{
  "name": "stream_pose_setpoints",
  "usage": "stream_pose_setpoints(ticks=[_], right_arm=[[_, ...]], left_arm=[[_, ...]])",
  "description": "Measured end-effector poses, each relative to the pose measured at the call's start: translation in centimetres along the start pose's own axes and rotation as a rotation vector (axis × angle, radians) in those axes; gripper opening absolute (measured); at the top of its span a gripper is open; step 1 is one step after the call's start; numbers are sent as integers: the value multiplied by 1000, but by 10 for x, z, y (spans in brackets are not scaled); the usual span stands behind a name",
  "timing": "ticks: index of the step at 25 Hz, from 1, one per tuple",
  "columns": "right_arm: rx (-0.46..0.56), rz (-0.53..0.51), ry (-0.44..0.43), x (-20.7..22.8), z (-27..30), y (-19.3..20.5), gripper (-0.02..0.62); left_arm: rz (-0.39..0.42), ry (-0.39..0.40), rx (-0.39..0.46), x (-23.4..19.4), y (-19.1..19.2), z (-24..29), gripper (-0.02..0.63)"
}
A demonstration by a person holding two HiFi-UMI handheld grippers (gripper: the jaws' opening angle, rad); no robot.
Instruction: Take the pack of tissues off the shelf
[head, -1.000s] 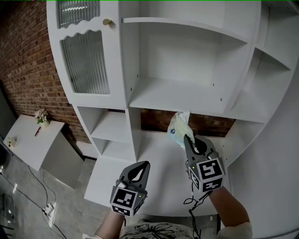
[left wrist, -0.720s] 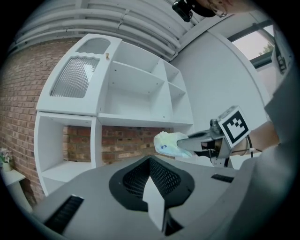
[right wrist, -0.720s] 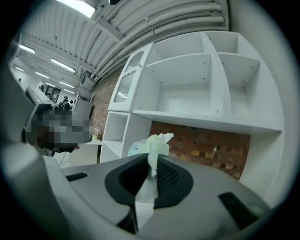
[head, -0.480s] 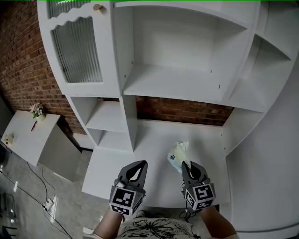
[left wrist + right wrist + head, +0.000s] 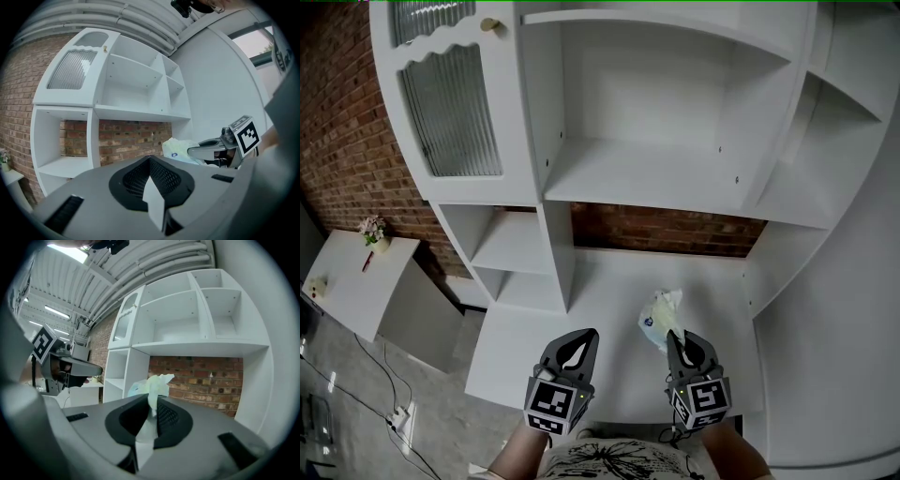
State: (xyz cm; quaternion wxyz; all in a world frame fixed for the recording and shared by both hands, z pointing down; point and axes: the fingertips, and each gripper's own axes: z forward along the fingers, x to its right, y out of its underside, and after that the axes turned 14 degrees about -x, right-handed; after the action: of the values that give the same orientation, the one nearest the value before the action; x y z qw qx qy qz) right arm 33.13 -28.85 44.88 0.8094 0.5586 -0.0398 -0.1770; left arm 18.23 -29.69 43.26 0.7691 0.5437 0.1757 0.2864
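The pack of tissues (image 5: 661, 319) is pale, with a crumpled wrapper, and hangs low over the white counter (image 5: 600, 291) of the shelf unit. My right gripper (image 5: 673, 336) is shut on the near end of its wrapper. In the right gripper view the pack (image 5: 151, 383) sticks up from between the closed jaws of that gripper (image 5: 152, 399). My left gripper (image 5: 584, 336) hovers to its left, shut with nothing in it, a hand's width from the pack. The left gripper view shows the pack (image 5: 180, 149) and the right gripper (image 5: 206, 150) to the right of the left gripper (image 5: 151, 158).
The wide middle shelf (image 5: 647, 187) above the brick-backed gap (image 5: 675, 230) holds nothing. A ribbed glass door (image 5: 450, 108) is at the upper left. A small white table (image 5: 366, 281) with a flower pot (image 5: 375, 230) stands far left. Cables (image 5: 394, 412) lie on the floor.
My right gripper has come down with the pack from in front of the brick gap to low over the counter. The left gripper has sunk a little.
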Motion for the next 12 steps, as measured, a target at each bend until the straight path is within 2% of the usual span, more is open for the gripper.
stream_pose_setpoints(ticks=[12], right_arm=[[58, 23, 37, 10, 11, -25, 15]], left_arm=[[6, -8, 12, -14, -8, 11, 14]])
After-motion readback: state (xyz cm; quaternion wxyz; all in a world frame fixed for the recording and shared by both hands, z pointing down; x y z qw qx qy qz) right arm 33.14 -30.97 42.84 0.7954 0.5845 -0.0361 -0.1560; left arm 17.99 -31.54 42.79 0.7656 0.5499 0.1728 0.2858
